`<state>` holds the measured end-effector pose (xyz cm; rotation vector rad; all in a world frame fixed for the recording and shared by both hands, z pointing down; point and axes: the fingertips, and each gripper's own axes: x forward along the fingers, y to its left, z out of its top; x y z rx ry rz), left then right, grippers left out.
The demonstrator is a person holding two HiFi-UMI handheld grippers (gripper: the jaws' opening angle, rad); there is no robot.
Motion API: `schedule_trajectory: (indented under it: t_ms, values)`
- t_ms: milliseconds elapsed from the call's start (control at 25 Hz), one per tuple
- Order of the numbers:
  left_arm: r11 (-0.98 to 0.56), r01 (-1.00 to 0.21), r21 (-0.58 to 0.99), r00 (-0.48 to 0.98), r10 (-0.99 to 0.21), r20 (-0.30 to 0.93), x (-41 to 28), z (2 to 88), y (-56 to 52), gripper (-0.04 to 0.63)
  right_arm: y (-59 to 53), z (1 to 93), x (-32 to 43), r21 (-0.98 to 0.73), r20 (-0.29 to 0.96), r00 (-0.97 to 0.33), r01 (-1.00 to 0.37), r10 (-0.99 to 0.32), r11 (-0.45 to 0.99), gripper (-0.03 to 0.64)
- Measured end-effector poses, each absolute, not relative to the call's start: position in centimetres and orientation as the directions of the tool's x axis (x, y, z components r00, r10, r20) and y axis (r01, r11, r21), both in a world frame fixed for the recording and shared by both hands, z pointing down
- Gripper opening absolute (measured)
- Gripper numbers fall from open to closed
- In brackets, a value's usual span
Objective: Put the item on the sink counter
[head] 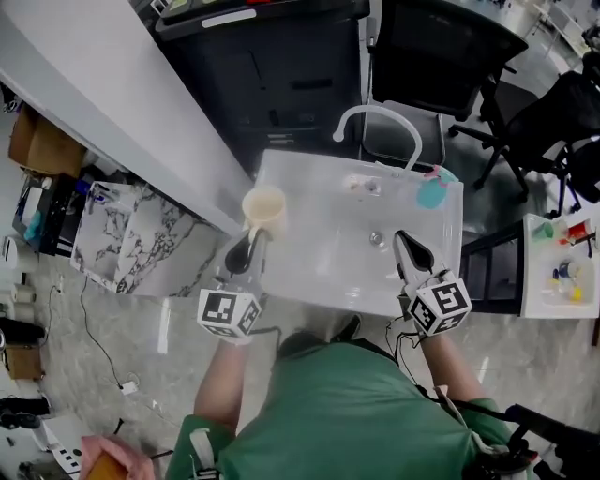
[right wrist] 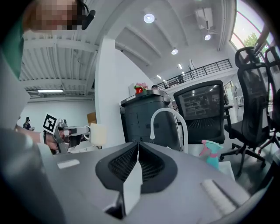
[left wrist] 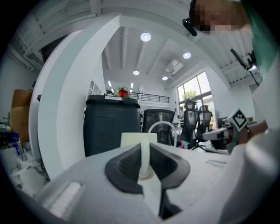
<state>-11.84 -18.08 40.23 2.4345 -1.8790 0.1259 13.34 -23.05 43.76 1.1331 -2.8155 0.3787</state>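
1. My left gripper [head: 253, 242] is pinching, jaws nearly together, the thin handle of the upright cream ceramic mug [head: 264, 208]. The mug is lying straight ahead of the jaws, over the left rear corner of the white sink counter [head: 319, 274].
2. My right gripper [head: 405, 244], closed and empty, is hovering well apart.
3. Only the right gripper view is showing the mug's side; whether it is touching the counter, I cannot tell.

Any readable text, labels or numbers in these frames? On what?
None readable.
Left gripper's black-and-white marker cube, right gripper's marker cube: square codes only, no letters.
White label strip on black bin lid: blurred.
Small items on white side tray: too small to read.
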Motion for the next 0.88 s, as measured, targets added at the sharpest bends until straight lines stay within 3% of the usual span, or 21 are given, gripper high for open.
schedule_trajectory:
  t_ms: [240,880]
  values:
    - [-0.255,-0.963,-0.091,0.247,-0.964,0.095,-12.7,42.2,-23.7,0.037,-25.3,45.0,13.9,-0.178,0.210,-0.686,-0.728,-0.697,0.663,0.006]
    - [-0.446,-0.895,-0.003,0.438,-0.881,0.180,-18.1,52.5,-37.8,0.037,-28.1,47.9,10.2,-0.126,0.367,-0.489,-0.869,-0.791,0.478,0.006]
